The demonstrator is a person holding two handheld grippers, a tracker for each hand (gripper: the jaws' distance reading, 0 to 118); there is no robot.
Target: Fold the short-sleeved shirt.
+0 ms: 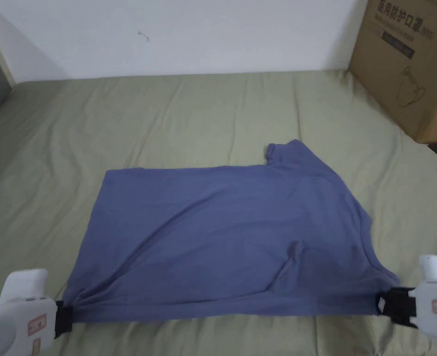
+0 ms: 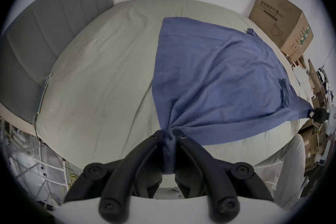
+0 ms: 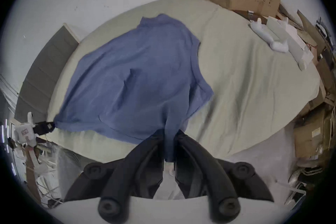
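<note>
A blue short-sleeved shirt [image 1: 231, 232] lies spread on the green bed sheet [image 1: 166, 116], hem to the left and collar to the right. One sleeve [image 1: 282, 150] points toward the far wall. My left gripper [image 1: 65, 320] is shut on the near hem corner, where the cloth bunches between the jaws [image 2: 168, 138]. My right gripper [image 1: 383, 306] is shut on the near shoulder or sleeve end of the shirt [image 3: 169, 137]. The near edge of the shirt is pulled taut between them, just above the sheet.
A large cardboard box [image 1: 408, 65] stands at the bed's far right corner. White objects [image 3: 278, 40] lie on the bed's right side. A grey headboard [image 2: 54, 28] is at the left. A white wall runs behind. Cardboard clutter [image 3: 312, 137] sits beside the bed.
</note>
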